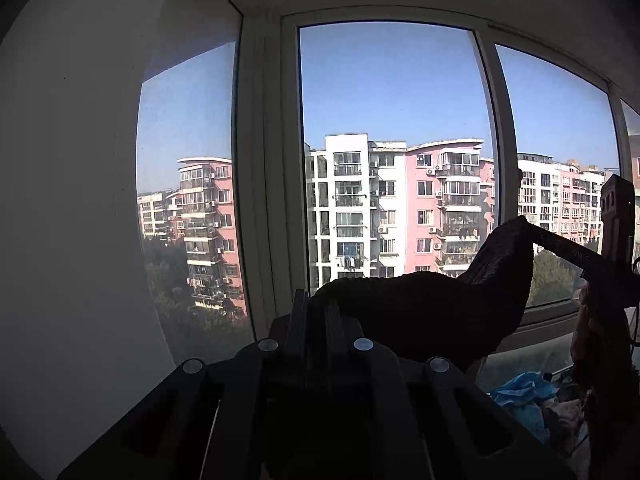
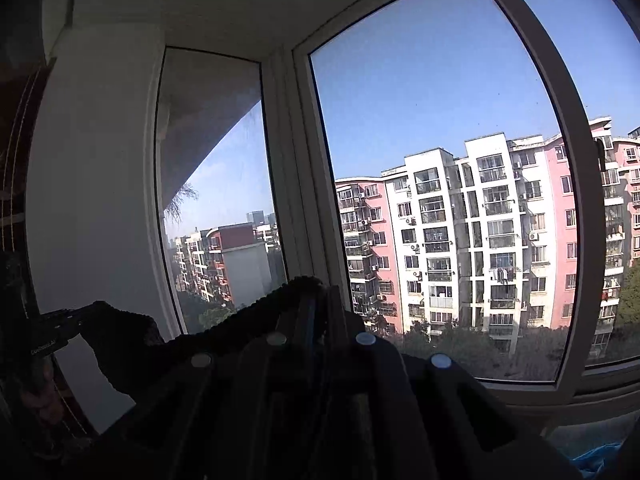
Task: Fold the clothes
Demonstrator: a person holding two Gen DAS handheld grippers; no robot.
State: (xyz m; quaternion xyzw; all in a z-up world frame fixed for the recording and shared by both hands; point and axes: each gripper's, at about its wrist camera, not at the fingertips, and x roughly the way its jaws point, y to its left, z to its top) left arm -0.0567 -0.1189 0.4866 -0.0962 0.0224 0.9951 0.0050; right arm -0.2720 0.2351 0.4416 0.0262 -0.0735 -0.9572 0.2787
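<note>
**Dark knit garment held aloft between both grippers**

Left gripper (image 1: 316,312): jaws closed, pinching one edge of the dark knit garment (image 1: 432,304). Right gripper (image 2: 320,300): jaws likewise clamped on another edge. Cloth sags between them, raised before the window (image 1: 392,92), probably to let it hang straight. Blue fabric (image 1: 520,396) lies on the surface below

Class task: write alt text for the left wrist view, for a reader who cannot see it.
The left gripper, shut on a dark knitted garment, holds it up against a window. The right gripper pinches the garment's far end; pink and white apartment blocks stand outside under blue sky.
</note>
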